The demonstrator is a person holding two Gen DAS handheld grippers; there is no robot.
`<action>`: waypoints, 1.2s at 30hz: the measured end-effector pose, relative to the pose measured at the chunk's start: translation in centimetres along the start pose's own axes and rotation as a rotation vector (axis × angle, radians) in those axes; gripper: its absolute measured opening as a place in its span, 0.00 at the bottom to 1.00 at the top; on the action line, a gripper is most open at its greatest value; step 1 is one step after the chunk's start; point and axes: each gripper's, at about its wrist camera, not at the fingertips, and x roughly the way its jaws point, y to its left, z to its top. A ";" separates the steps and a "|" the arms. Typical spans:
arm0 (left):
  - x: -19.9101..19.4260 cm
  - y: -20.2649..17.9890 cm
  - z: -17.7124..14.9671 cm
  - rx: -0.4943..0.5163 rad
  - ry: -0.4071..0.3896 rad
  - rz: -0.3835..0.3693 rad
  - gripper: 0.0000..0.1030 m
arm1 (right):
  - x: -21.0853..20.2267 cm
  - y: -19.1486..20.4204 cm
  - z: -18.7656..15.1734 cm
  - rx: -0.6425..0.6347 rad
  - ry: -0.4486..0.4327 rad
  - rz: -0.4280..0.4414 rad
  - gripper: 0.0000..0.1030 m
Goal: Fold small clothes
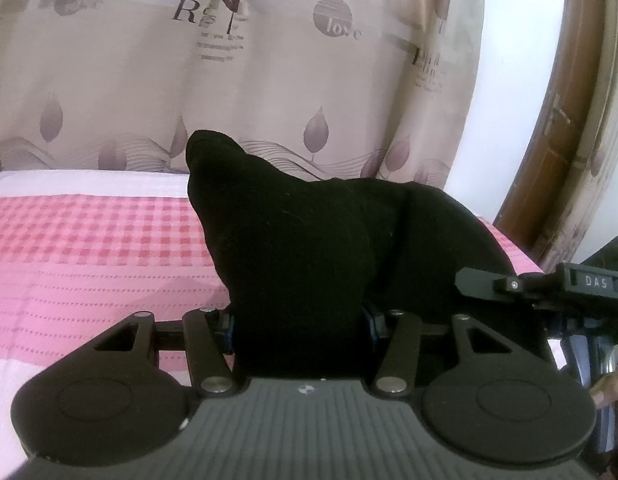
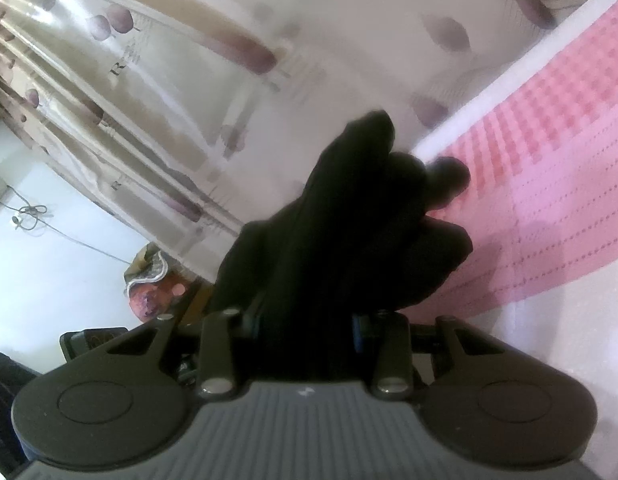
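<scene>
At the bottom centre of each frame we see our left gripper [image 1: 301, 328] and our right gripper [image 2: 305, 328] both clamped on the small black cloth garment [image 1: 309, 248], lifted above the pink checked bed cover [image 1: 89, 248], with the beige leaf-printed curtain [image 1: 149, 80] behind at the top.
</scene>
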 end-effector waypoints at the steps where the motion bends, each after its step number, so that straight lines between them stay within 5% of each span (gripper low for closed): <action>1: -0.3 0.1 -0.2 -0.001 -0.001 0.000 0.52 | 0.0 0.2 -0.3 0.002 0.000 0.001 0.37; 36: -1.0 0.4 -2.8 0.004 0.021 0.004 0.51 | -1.0 0.5 -3.8 0.026 0.001 -0.017 0.37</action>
